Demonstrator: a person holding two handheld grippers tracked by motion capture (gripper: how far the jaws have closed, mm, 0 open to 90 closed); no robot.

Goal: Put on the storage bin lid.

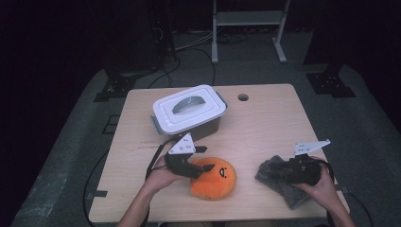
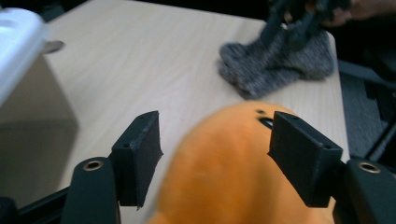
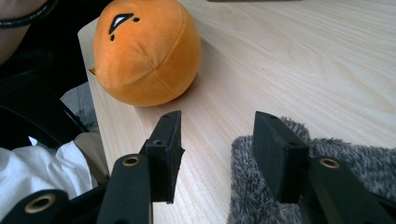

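Note:
An orange round plush [image 1: 215,179] with a small drawn face lies near the table's front edge. My left gripper [image 1: 201,171] reaches over it from the left. In the left gripper view the plush [image 2: 233,163] sits between the jaws of that gripper [image 2: 215,140]; a gap shows at the left pad, so it stands open. A grey fuzzy cloth [image 1: 288,194] lies crumpled at the front right. My right gripper [image 3: 217,140] hovers open over the cloth's [image 3: 252,186] edge, one jaw above the cloth and one above bare wood. The plush [image 3: 144,51] rests beyond it.
A grey storage box with a white lid [image 1: 189,113] stands at the back left of the wooden table [image 1: 265,123], close behind my left hand. A round cable hole [image 1: 243,97] is near the far edge. Dark floor, cables and stands surround the table.

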